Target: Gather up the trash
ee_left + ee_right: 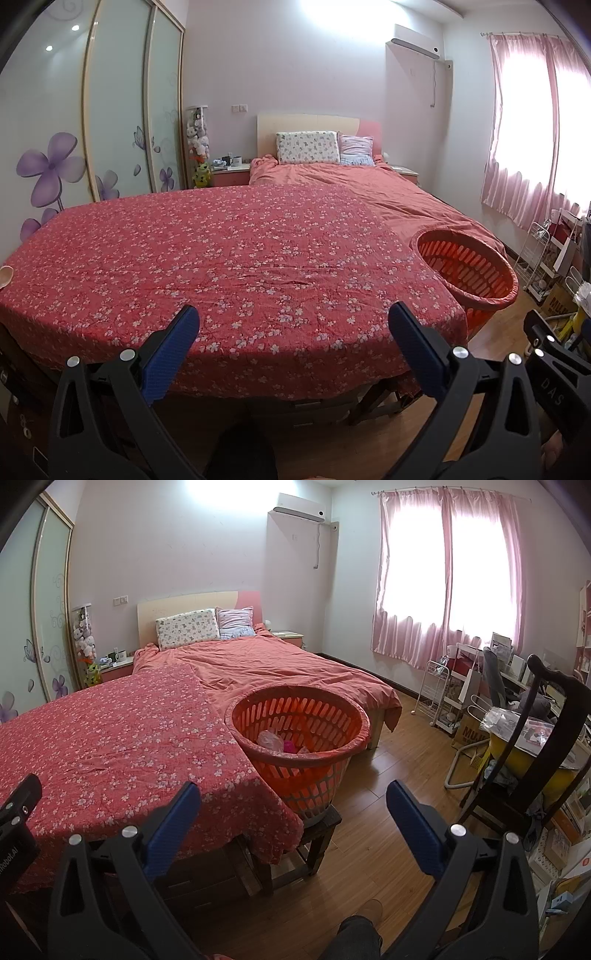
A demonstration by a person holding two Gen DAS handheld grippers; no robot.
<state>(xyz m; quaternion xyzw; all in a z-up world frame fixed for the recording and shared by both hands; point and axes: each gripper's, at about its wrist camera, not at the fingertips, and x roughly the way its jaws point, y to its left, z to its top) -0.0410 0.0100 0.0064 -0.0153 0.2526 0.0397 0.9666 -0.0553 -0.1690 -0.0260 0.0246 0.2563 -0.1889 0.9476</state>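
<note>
The trash [275,742] in my basket [343,716] is crumpled and hard to identify: clear plastic and something pink. The basket sits on a stool [325,823] beside the counter [110,746]. My left claw [293,347] and right claw [293,823] both gape wide, holding nothing, hovering level at the counter's near edge.

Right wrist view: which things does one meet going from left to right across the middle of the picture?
Flowered cloth → orange basket → wooden floor → white rack → dark chair.
</note>
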